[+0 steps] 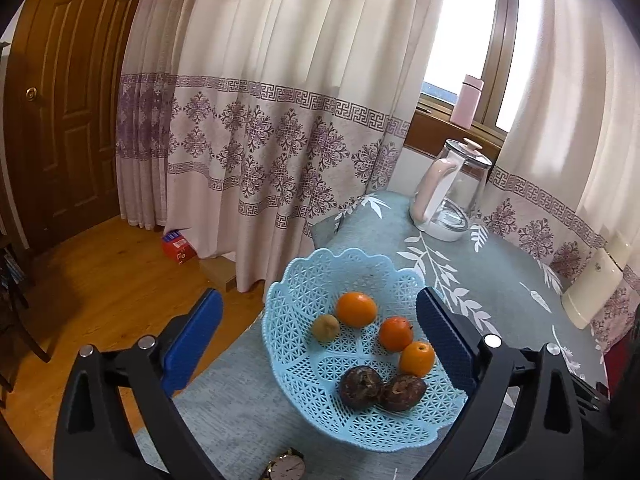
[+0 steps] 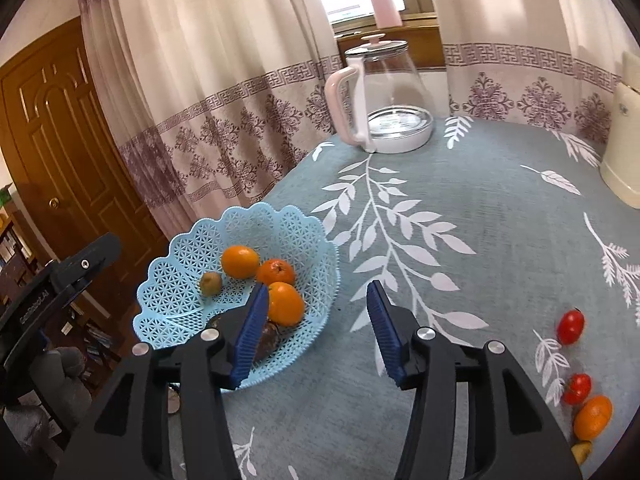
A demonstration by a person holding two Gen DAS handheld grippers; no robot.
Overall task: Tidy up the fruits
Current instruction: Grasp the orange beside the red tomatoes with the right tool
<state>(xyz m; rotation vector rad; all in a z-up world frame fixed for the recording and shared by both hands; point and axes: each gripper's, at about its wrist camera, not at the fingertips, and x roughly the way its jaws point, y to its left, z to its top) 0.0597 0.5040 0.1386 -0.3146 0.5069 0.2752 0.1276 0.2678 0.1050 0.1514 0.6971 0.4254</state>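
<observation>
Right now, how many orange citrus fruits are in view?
4. Three sit in the blue basket: back, middle, front-right. One lies loose on the tablecloth at the right edge. Others may be hidden.

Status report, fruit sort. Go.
Both tongs open, empty: left, right. Six fruits in blue basket. Tomatoes, orange loose on tablecloth. Path clear.

Ahead of the jaws, pale curtains (image 1: pixel 280 120) with purple patterned bands frame a bright window (image 1: pixel 460 32); left of them, a brown wooden door (image 1: pixel 68 120) and wood floor (image 1: pixel 100 280).
</observation>
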